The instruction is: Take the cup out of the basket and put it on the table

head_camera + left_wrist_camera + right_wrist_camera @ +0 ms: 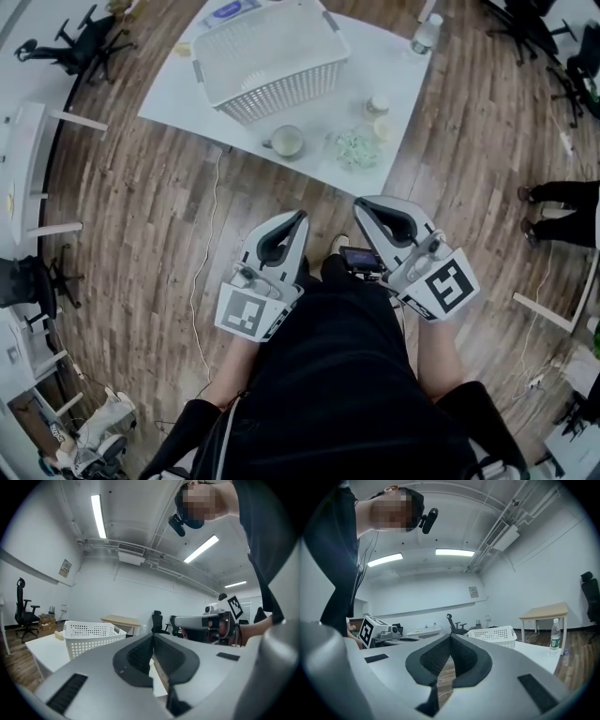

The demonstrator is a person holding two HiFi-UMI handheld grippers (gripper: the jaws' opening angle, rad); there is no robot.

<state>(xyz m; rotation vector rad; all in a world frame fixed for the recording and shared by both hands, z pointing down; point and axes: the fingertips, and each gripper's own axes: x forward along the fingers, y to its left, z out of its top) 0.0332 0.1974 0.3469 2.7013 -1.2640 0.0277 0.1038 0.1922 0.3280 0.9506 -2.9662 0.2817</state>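
A white perforated basket (267, 56) stands on the white table (183, 89); it also shows in the left gripper view (91, 637) and the right gripper view (492, 633). A pale cup (286, 141) with a handle sits on the table just in front of the basket. Both grippers are held level over the wooden floor, close to the person's body and short of the table's near edge. The left gripper (298, 217) (153, 637) is shut with nothing in it. The right gripper (361, 204) (450, 637) is shut and empty too.
On the table to the right of the cup lie a greenish bundle (356, 148) and a small jar (378, 105), with a water bottle (425, 36) (554, 634) at the far corner. Office chairs (80, 42) stand around. Another person's feet (553, 211) are at right. A cable (202, 272) runs across the floor.
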